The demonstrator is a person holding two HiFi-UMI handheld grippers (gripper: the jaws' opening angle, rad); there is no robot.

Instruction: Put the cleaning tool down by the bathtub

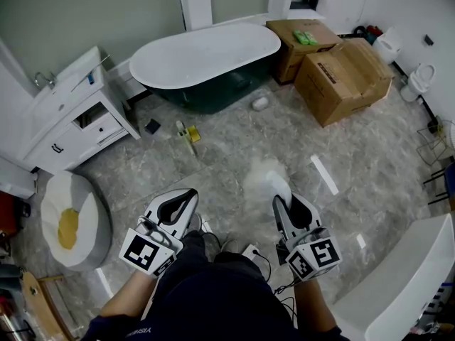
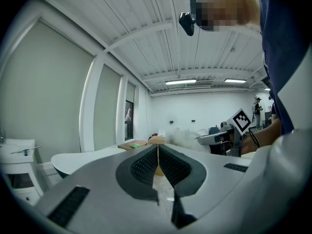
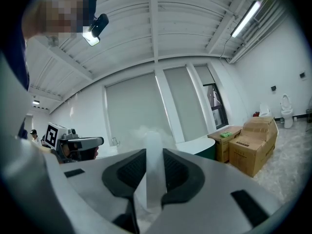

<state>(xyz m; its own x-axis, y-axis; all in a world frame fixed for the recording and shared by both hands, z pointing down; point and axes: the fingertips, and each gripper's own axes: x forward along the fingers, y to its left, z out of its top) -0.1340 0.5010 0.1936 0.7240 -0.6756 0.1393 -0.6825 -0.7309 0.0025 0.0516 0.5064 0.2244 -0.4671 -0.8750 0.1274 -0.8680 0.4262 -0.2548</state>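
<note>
A: Grey marbled floor (image 1: pixel 355 141) under you, the tub (image 1: pixel 206 55) at twelve o'clock, a white vanity (image 1: pixel 71 119) at ten, cardboard boxes (image 1: pixel 341 77) at two. You stand well short of the tub.

B: Your right gripper (image 1: pixel 283 203) has the duster (image 1: pixel 264 177). Its jaws pinch the pale handle (image 3: pixel 152 179) between the pads, and the fluffy head sticks out ahead toward twelve. You hold it near level, I'd say so the head clears the floor on the way over.

A: Your left gripper (image 1: pixel 186 196) holds nothing. Its pads are pressed together at the tips, with only the room beyond them. It sits at nine o'clock of the right one, apart from it, probably just to keep clear of the duster.

B: All the fluff is out front of the grip, so I'd expect the head to droop or swing if you loosen early.

A: The floor at the tub's five o'clock, toward the boxes, looks open apart from a small pale object (image 1: pixel 260 103). At its seven o'clock lie a yellow item (image 1: pixel 188 135) and a dark square (image 1: pixel 152 126).

B: So the job isn't done: the duster is in your grip, well apart from the tub. You'd want to get close, lower it, and part the jaws only once it rests on the floor.
</note>
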